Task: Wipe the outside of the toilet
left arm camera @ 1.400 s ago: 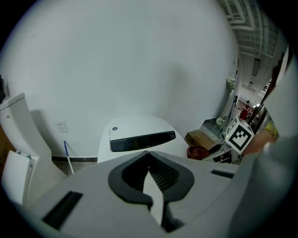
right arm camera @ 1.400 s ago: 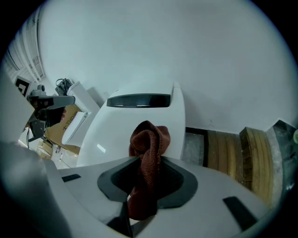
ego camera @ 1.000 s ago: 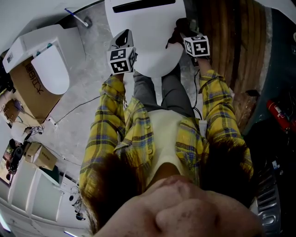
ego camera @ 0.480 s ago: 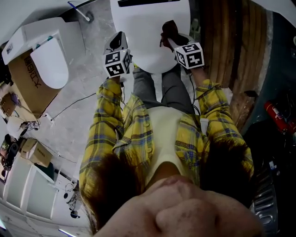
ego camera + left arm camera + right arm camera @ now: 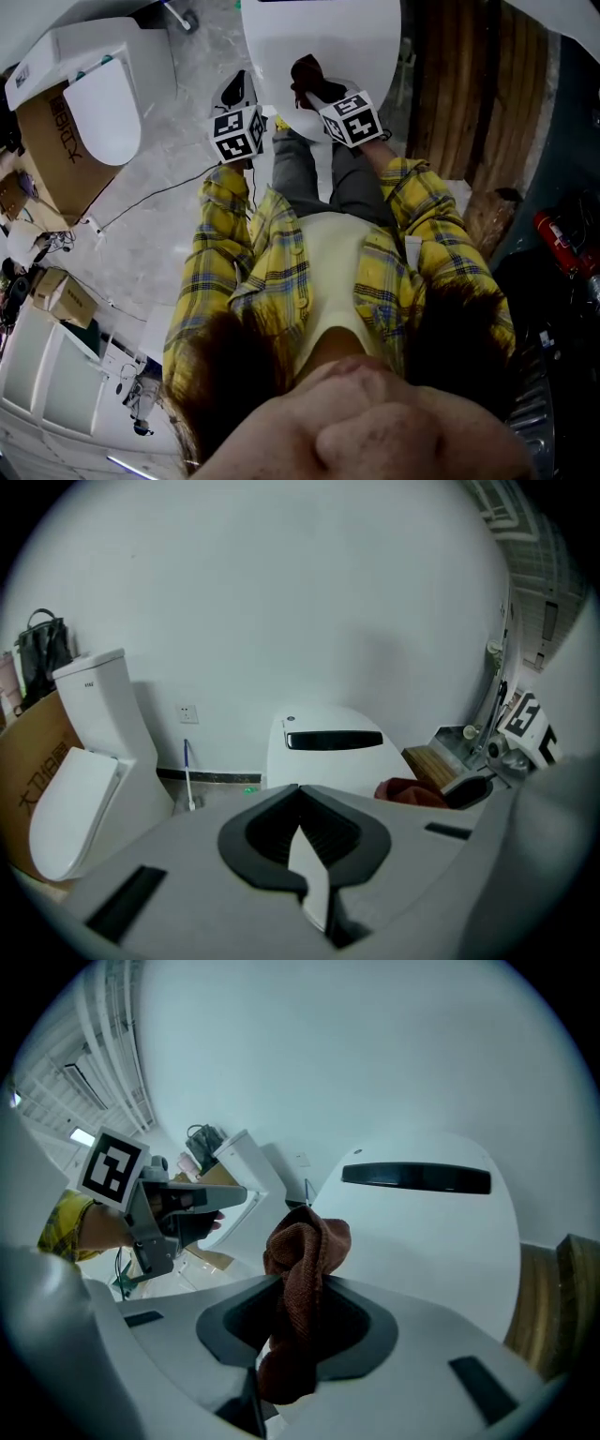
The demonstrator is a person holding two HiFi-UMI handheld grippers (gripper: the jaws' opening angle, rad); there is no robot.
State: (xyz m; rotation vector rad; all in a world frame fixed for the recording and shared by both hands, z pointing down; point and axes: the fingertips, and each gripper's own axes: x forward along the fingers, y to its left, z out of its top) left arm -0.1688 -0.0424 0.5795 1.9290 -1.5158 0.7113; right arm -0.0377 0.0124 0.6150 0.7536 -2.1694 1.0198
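While the glossy white closed-lid toilet [image 5: 323,37] stands before the person's knees, the left gripper [image 5: 305,864] hangs beside its bowl, jaws pressed together on nothing, and the right gripper [image 5: 298,1354] pinches a bunched rust-brown terry cloth [image 5: 305,1260] over the lid front. Likely risk: only a fold is clamped, so a hard drag over the curved shell could tug it loose, letting bare jaw tips scrape the glaze.

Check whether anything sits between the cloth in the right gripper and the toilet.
Nothing visible does. The right gripper is shut on the cloth, which is right over the toilet lid, with bare white surface ahead. The left gripper hangs beside the lid's left edge, out of the path.
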